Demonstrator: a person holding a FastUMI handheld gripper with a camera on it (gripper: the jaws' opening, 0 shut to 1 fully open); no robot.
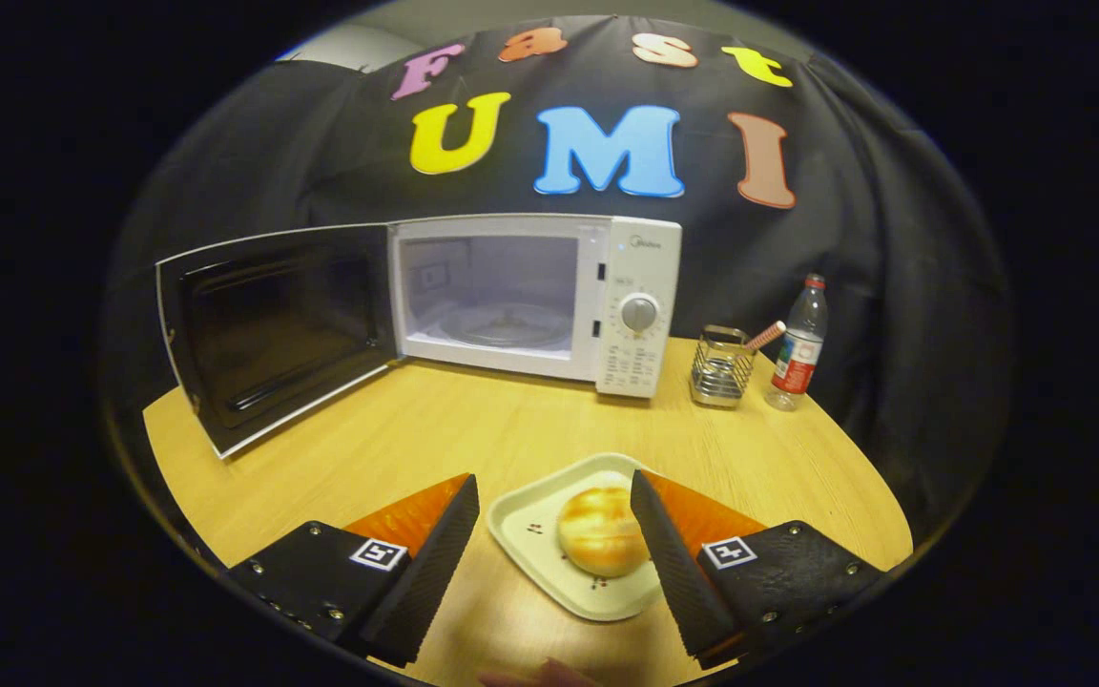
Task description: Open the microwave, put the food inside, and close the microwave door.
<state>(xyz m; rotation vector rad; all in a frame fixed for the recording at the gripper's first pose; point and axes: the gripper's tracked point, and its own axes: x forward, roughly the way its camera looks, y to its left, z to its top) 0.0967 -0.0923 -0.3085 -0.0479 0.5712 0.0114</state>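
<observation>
Between the two fingers of the tool, which stand spread wide and pinch nothing, lies one pale square plate carrying a single golden bun; the bun sits close against the right finger, though I cannot tell whether they touch. Beyond them, at the far side of the wooden counter, stands one white microwave with its door swung fully open to the left and one glass turntable showing in its lit cavity. Just to the right of the microwave are one wire holder with a single striped handle leaning out of it, and beside that one upright plastic bottle.
</observation>
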